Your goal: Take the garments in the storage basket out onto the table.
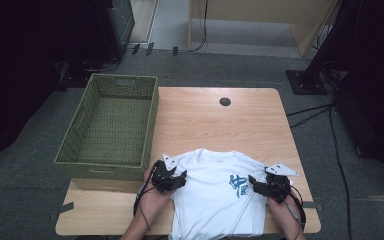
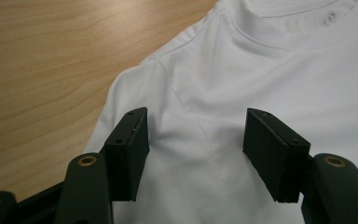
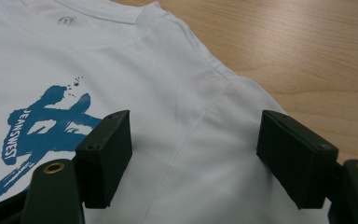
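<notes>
A white T-shirt (image 1: 212,192) with a blue print (image 1: 238,185) lies flat on the wooden table (image 1: 215,120), collar toward the far side. My left gripper (image 1: 179,179) hovers over the shirt's left shoulder, jaws open with bare cloth between them. The left gripper view has the shirt's shoulder seam (image 2: 200,135) under the open left gripper (image 2: 196,154). My right gripper (image 1: 254,183) is at the shirt's right shoulder, also open. In the right gripper view the sleeve seam (image 3: 200,121) runs between the jaws of the right gripper (image 3: 193,158), and the blue print (image 3: 42,121) lies to their left.
A green woven basket (image 1: 111,125) stands empty at the table's left side, overhanging the edge. A dark round hole (image 1: 225,101) sits near the table's far edge. Cables (image 1: 337,150) run across the floor at the right.
</notes>
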